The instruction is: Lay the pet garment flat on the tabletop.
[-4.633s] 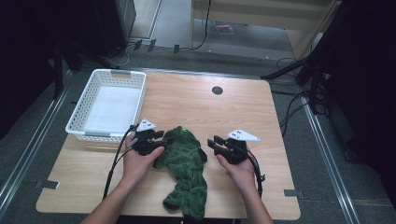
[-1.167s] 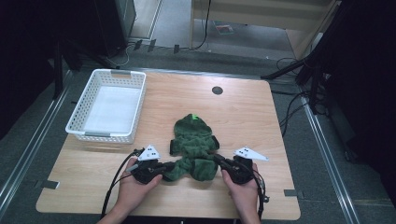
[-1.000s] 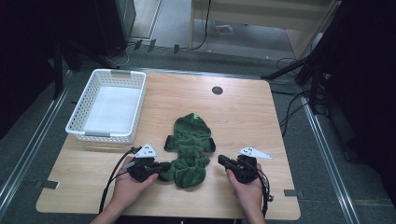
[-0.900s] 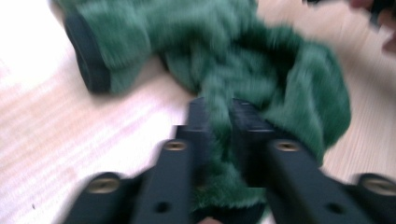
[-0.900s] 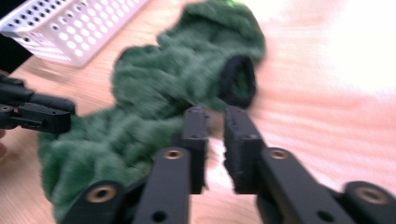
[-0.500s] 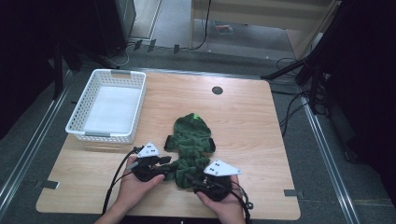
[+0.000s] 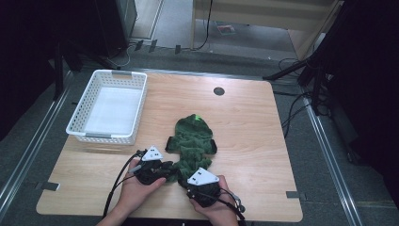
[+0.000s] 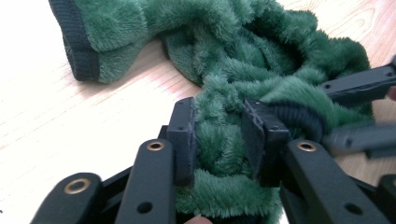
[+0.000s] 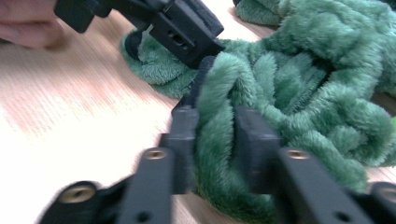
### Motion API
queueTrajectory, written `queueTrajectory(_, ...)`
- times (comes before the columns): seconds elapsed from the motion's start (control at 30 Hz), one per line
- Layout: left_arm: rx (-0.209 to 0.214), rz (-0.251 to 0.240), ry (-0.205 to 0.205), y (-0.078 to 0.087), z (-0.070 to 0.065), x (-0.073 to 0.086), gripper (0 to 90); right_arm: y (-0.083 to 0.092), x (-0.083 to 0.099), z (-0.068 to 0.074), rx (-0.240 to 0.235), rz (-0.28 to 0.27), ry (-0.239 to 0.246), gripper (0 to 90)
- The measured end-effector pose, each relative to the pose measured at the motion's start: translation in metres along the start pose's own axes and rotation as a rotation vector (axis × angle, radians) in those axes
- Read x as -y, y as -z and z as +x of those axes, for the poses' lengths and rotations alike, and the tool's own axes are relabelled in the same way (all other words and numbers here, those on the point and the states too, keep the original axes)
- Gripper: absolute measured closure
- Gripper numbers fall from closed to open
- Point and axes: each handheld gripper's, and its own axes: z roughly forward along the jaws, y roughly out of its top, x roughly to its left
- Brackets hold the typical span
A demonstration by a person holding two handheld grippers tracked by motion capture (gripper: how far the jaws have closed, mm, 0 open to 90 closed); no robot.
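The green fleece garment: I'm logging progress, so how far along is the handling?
Done: the green fleece garment lies bunched mid-table. In hand: the left gripper and the right gripper each pinch its near edge. Left: it isn't neatly folded, and the white basket is empty.

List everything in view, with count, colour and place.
garment: 1, green fleece, bunched at the table's near middle
basket: 1, white, far left of the table
table: 1, light wood
hole: 1, dark, far edge of the table
left gripper: 1, black, shut on the garment's near edge
right gripper: 1, black, shut on a fold of the garment beside the left gripper
hands: 2, at the table's near edge
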Motion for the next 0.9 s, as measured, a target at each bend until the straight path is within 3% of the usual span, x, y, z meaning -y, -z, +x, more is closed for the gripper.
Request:
queueTrajectory(0.13, 0.006, -0.001, 0.003, 0.001, 0.002, 0.001, 69.8, 0.012, -0.002, -0.010, -0.029, -0.061, -0.059, 77.9)
queueTrajectory(0.23, 0.000, -0.002, 0.001, 0.001, 0.002, 0.002, 69.9, 0.033, -0.002, -0.026, -0.027, -0.139, -0.143, 82.0)
queueTrajectory(0.37, 0.001, -0.002, 0.004, 0.001, 0.002, 0.002, 69.9, 0.047, 0.002, -0.041, -0.014, -0.190, -0.219, 86.6)
queueTrajectory(0.43, 0.001, -0.001, 0.005, 0.001, 0.002, 0.002, 69.8, 0.054, 0.008, -0.049, 0.014, -0.198, -0.252, 86.9)
queueTrajectory(0.47, 0.001, -0.002, 0.006, 0.001, 0.002, 0.002, 69.8, 0.054, 0.008, -0.049, 0.014, -0.198, -0.252, 86.9)
queueTrajectory(0.5, 0.002, 0.001, 0.003, 0.001, 0.002, 0.002, 69.5, 0.056, 0.009, -0.048, -0.034, -0.209, -0.243, 81.2)
queueTrajectory(0.53, 0.004, 0.001, 0.005, 0.001, 0.002, 0.002, 69.5, 0.056, 0.009, -0.048, -0.034, -0.209, -0.243, 81.2)
queueTrajectory(0.63, 0.004, 0.000, 0.007, 0.000, 0.003, 0.002, 69.4, 0.048, 0.001, -0.024, -0.101, -0.200, -0.142, 71.9)
queueTrajectory(0.7, 0.004, -0.001, 0.009, -0.001, 0.003, 0.003, 69.4, 0.030, -0.004, 0.003, -0.071, -0.140, -0.068, 59.0)
queueTrajectory(0.73, 0.004, 0.000, 0.010, -0.001, 0.003, 0.003, 69.4, 0.030, -0.004, 0.003, -0.071, -0.140, -0.068, 59.0)
queueTrajectory(0.83, 0.012, 0.000, 0.018, 0.000, 0.004, 0.003, 69.7, 0.009, -0.004, 0.016, -0.029, -0.070, -0.039, 48.4)
queueTrajectory(0.9, 0.013, -0.005, 0.021, -0.001, 0.004, 0.004, 70.1, -0.003, -0.003, 0.021, 0.007, -0.031, -0.029, 47.2)
